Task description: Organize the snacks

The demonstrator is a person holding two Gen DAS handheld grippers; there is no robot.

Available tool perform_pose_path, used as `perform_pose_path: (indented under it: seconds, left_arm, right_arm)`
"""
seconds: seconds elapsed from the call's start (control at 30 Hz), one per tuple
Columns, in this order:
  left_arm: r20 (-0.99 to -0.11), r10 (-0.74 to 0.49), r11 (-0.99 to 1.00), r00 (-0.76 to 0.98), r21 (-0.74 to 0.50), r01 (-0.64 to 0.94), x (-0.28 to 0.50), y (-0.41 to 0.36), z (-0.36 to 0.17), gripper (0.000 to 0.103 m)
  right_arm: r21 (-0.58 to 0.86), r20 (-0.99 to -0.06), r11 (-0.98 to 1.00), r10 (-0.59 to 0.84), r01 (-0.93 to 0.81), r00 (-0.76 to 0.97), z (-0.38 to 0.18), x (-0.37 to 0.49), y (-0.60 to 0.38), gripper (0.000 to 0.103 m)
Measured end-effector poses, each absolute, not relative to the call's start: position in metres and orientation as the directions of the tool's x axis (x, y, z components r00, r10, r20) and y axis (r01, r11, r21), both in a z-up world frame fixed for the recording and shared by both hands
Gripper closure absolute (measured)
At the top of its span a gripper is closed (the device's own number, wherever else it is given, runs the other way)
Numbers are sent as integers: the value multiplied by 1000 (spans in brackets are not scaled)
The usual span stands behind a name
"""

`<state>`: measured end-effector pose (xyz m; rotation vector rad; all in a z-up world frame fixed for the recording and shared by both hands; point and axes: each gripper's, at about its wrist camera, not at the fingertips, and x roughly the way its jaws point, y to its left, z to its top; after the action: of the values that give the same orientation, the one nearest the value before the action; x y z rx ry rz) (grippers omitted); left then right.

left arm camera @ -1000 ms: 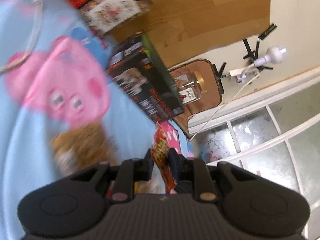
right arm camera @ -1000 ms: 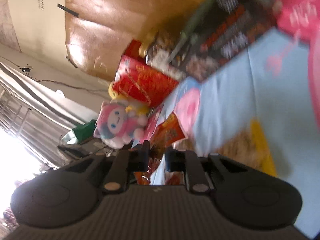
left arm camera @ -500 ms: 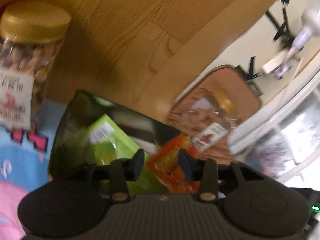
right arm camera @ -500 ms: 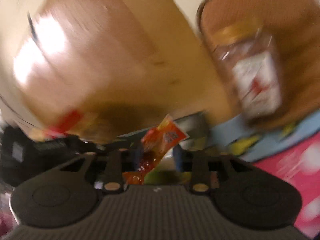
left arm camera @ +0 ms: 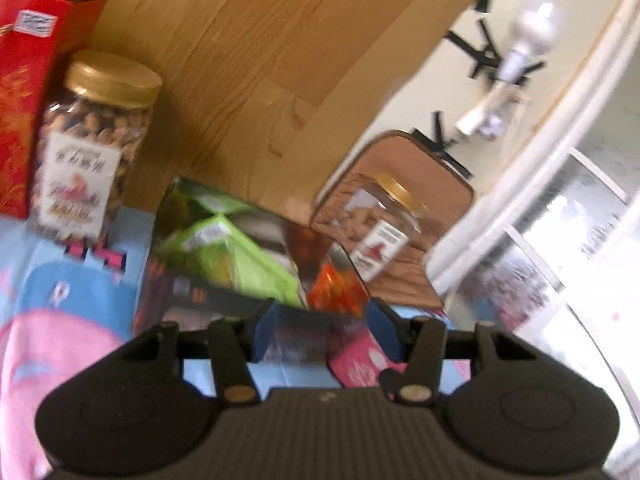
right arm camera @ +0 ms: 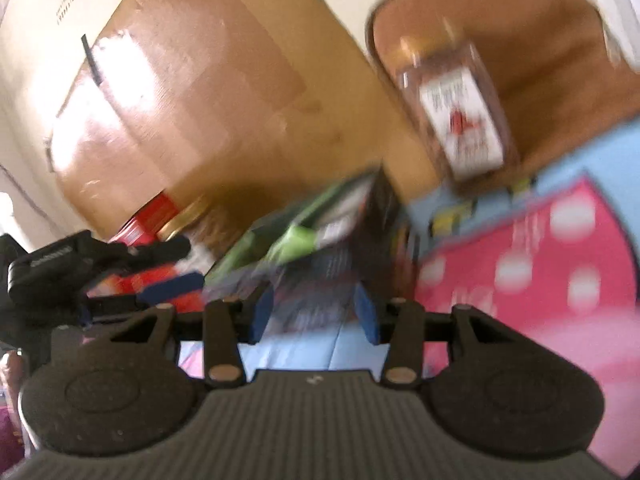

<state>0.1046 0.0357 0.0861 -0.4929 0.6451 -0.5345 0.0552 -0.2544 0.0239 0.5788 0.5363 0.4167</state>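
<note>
L tongs [left arm camera: 326,330] opening, R tongs [right arm camera: 314,312] apart, both empty; crinkly orange packet [left arm camera: 336,286] in box.

An open dark box [left arm camera: 208,264] stands near the back edge of a blue-and-pink cloth, holding a green packet [left arm camera: 236,256] and an orange-red snack packet [left arm camera: 336,288]. A gold-lidded jar of nuts [left arm camera: 92,148] stands upright beside it, next to a red carton [left arm camera: 24,92].
</note>
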Motion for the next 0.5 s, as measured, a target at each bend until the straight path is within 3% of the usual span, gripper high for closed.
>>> perform_pose_path:
  seconds: [0.17, 0.5]
  left_arm:
    - [-452, -625, 745, 636, -588, 314, 40, 51, 61, 51]
    - [-503, -674, 702, 541, -665, 256, -12, 52, 9, 55]
  right_arm:
    - [706, -395, 675, 627, -215, 672, 1, 21, -256, 53]
    - [722, -440, 671, 633, -168, 636, -8, -12, -259, 54]
